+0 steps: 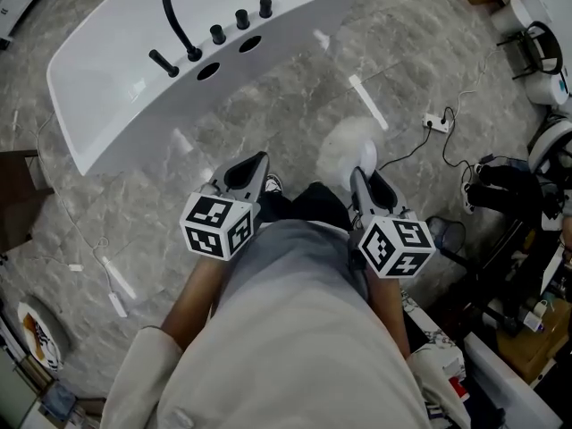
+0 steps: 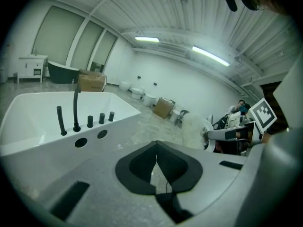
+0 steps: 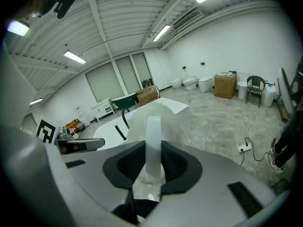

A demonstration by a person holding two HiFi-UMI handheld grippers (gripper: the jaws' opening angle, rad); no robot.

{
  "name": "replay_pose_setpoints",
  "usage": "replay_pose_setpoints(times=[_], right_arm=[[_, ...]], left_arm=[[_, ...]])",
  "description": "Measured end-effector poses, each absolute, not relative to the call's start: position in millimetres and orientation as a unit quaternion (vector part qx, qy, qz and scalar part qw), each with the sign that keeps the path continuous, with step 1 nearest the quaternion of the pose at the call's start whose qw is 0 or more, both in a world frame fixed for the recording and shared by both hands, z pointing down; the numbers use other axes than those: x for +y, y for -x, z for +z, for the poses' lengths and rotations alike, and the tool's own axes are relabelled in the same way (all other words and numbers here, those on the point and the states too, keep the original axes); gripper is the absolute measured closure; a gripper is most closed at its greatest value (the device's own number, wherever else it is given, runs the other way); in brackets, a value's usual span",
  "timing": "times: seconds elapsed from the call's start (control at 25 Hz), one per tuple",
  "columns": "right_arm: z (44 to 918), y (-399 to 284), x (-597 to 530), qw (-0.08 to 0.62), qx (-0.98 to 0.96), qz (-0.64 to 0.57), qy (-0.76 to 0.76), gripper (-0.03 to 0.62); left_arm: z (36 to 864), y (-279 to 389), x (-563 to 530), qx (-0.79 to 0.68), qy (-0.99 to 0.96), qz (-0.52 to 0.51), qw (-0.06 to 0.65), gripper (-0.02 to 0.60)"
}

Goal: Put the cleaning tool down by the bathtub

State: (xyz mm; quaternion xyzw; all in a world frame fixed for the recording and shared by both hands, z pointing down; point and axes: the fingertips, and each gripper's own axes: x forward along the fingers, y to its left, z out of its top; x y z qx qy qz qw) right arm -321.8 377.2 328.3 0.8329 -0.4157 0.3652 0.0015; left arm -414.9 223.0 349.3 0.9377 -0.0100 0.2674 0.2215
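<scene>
A person stands on a grey marble-patterned floor beside a white bathtub, seen from above, with a two-jaw gripper in each hand.

The bathtub lies ahead of the person, slightly to their left. On its near rim stand a tall curved black faucet and a row of black knobs, with two round holes just in front of them.

The right gripper is clenched on the cleaning tool, a white duster-like tool with a fluffy head. In the right gripper view the right gripper has its black pads pressed against both sides of the tool's flat white handle. The fluffy head rises beyond the jaws and partly covers the bathtub behind it. From above, the tool shows over the floor, near the faucet side of the bathtub but apart from it.

The left gripper is nearer the bathtub than the right one and points toward the tub's faucet side. In the left gripper view the left gripper has its jaw tips pressed together with nothing between them. Beyond them are the bathtub and the faucet.

Farther from the bathtub, beyond the cleaning tool, a white power strip with a black cable lies on the floor.
</scene>
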Motion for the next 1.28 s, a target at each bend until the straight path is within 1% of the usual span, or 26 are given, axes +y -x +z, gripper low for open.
replay_pose_setpoints(times=[0.28, 0.4, 0.6, 0.96, 1.28], right_arm=[[322.2, 297.9, 374.0, -0.001, -0.408, 0.355, -0.841, 0.514], [320.7, 278.0, 371.7, -0.007, -0.401, 0.346, -0.848, 0.514], [321.7, 237.7, 363.5, -0.018, -0.396, 0.342, -0.852, 0.514], [341.1, 147.1, 331.9, -0.027, -0.405, 0.36, -0.84, 0.514], [355.8, 39.5, 311.6, -0.021, -0.424, 0.381, -0.821, 0.514]], left_arm=[[352.3, 400.5, 214.3, -0.012, -0.936, 0.269, 0.228, 0.577], [352.2, 389.3, 208.1, -0.021, -0.934, 0.265, 0.239, 0.577], [354.5, 356.2, 212.9, -0.012, -0.934, 0.276, 0.228, 0.577], [360.8, 270.6, 177.9, -0.028, -0.931, 0.294, 0.216, 0.577], [367.5, 169.7, 168.7, -0.047, -0.921, 0.315, 0.223, 0.577]])
